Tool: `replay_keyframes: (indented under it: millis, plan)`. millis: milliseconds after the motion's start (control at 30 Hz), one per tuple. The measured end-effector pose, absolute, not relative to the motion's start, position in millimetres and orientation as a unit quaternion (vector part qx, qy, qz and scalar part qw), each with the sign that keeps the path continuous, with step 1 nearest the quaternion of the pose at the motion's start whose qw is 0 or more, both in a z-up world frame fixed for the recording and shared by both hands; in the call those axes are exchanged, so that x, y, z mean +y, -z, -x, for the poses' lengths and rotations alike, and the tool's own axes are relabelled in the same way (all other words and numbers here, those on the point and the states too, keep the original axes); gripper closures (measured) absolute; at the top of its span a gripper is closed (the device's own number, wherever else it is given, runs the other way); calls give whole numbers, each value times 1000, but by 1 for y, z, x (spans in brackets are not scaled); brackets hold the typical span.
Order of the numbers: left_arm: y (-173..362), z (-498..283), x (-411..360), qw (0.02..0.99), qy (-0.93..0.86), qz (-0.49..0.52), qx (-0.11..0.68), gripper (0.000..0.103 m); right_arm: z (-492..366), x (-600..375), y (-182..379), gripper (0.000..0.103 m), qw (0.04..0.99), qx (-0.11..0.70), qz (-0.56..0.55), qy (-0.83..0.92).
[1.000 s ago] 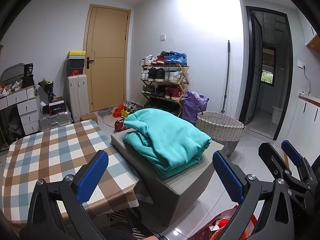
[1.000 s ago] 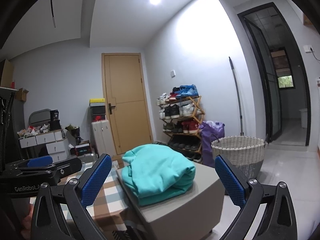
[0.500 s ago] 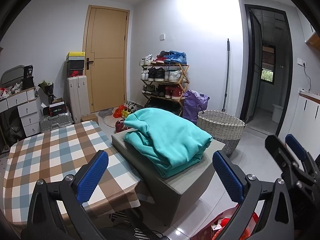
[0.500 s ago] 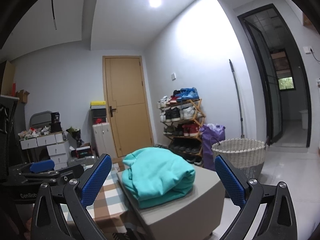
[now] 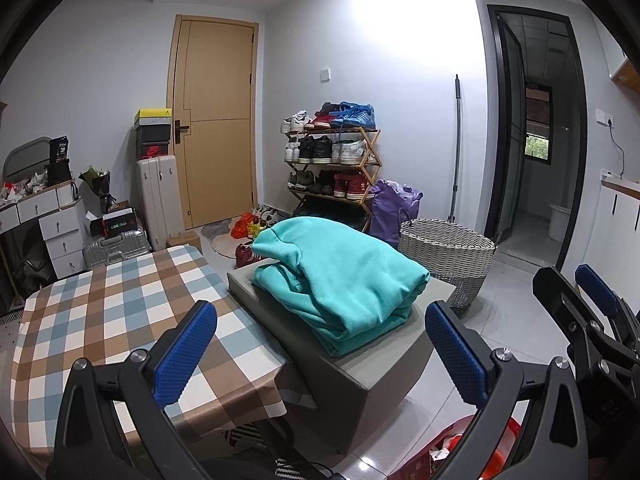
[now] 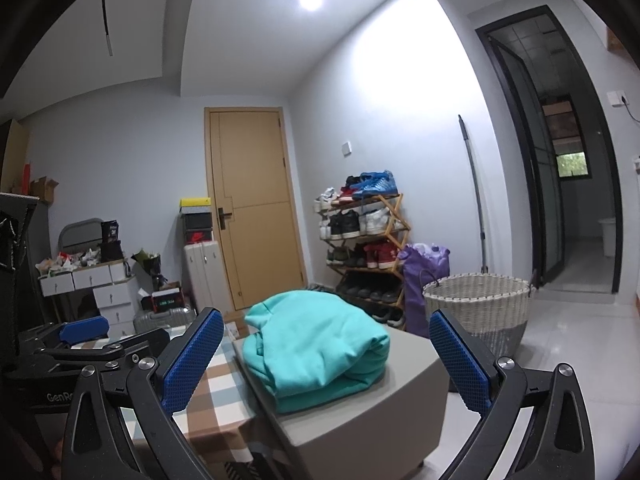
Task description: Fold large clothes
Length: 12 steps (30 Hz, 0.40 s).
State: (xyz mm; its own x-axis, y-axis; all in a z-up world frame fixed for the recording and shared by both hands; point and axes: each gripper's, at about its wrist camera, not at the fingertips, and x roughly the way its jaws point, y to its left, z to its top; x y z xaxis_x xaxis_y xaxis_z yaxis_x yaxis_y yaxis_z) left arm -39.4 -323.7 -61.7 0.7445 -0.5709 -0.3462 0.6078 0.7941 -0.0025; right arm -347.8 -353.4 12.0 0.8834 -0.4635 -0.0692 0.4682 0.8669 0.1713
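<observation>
Both pairs of blue-padded fingers stood wide apart and held nothing: the left gripper (image 5: 320,348) hung near the camera over the near edge of the checked surface (image 5: 104,320), and the right gripper (image 6: 324,356) hung level with it, its own view looking across the room at the same pile. In the left wrist view the right gripper (image 5: 592,304) showed at the far right edge, well apart from the clothing; in the right wrist view the left gripper (image 6: 84,330) showed low at the left. A teal sweatshirt (image 5: 340,276) lay folded into a thick bundle on top of a grey box-shaped stool (image 5: 384,368), which stood just beside the right edge of the checked surface. The bundle filled most of the stool's top, with its rounded fold toward the right and looser layers toward the near side. No fingers touched it. Farther off on the right stood a woven laundry basket (image 5: 448,248), with a purple bag (image 5: 394,208) just behind it on the left and a wooden shoe rack (image 5: 332,160) against the far wall. A tan door (image 5: 216,120) was shut at the far left of the rack, and pale suitcases (image 5: 156,196) stood beside it. White drawers (image 5: 52,220) lined the far left.
</observation>
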Motion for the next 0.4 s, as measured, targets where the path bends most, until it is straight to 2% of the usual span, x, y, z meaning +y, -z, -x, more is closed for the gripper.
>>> replay_keyframes:
  millis: [400]
  plan:
    - [64, 38, -327, 933, 315, -60, 161, 1, 346, -355, -7, 0, 963, 18, -95, 252]
